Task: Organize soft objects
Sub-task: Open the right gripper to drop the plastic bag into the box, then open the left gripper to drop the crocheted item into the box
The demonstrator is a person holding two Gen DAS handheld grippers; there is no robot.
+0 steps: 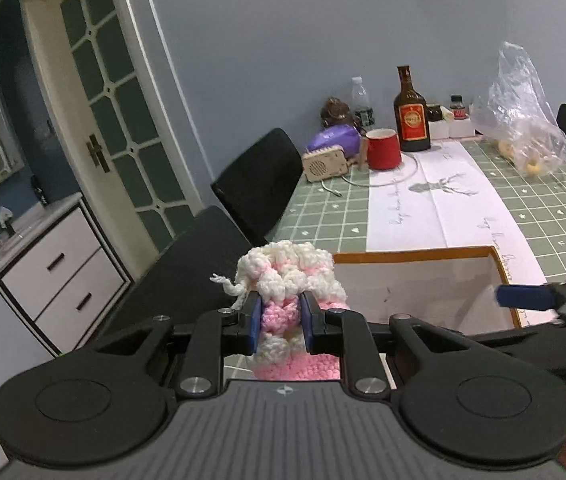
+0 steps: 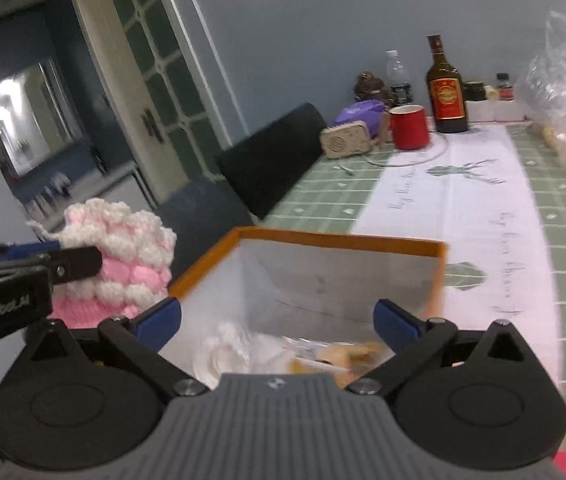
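Observation:
My left gripper (image 1: 281,322) is shut on a pink and white crocheted soft toy (image 1: 289,276) and holds it in the air just left of an open white box with an orange rim (image 1: 415,255). The toy also shows at the left of the right wrist view (image 2: 117,256), beside the box (image 2: 339,240). My right gripper (image 2: 279,318) is open and empty, held over the box's near side. Inside the box lie a white soft item (image 2: 227,350) and a clear-wrapped yellowish item (image 2: 347,354).
The box stands on a green checked tablecloth with a white runner (image 1: 443,200). At the far end are a red mug (image 1: 383,148), a brown bottle (image 1: 411,114), a small speaker (image 1: 325,164) and a clear plastic bag (image 1: 523,116). Black chairs (image 1: 259,184) line the left edge.

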